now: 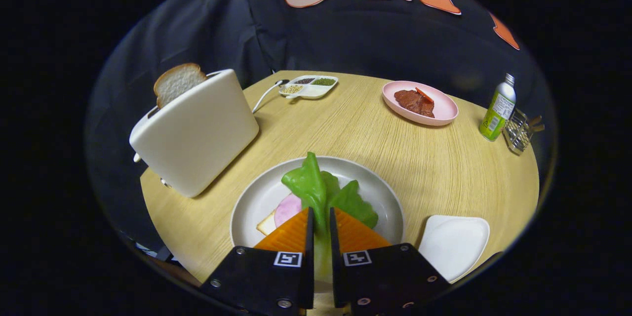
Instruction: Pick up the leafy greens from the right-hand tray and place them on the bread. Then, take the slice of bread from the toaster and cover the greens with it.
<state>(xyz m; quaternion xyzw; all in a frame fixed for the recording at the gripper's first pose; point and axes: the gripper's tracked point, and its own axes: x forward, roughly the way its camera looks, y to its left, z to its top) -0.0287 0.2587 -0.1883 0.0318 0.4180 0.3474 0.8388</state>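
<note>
The gripper [321, 222] has its fingers [291, 232] drawn close together, pinching the pale stem end of the leafy greens [316, 187] in the narrow gap between them. The greens run lengthwise straight ahead along the line of the fingers: the stem sits between them and the green leaves fan out just beyond the tips, one lobe reaching forward and a shorter one leaning to the right. The leaves hang over the round plate [256, 197], which lies directly under and ahead of the fingers on the wooden surface [395, 153]. On that plate, just left of the fingertips, a pink slice of ham [288, 207] lies on a piece of bread [266, 223] whose corner peeks out beneath it. To the right of the fingers sits a white square tray [454, 244]. Ahead and to the left stands the toaster [195, 131], with a slice of bread [177, 81] sticking up out of its slot.
</note>
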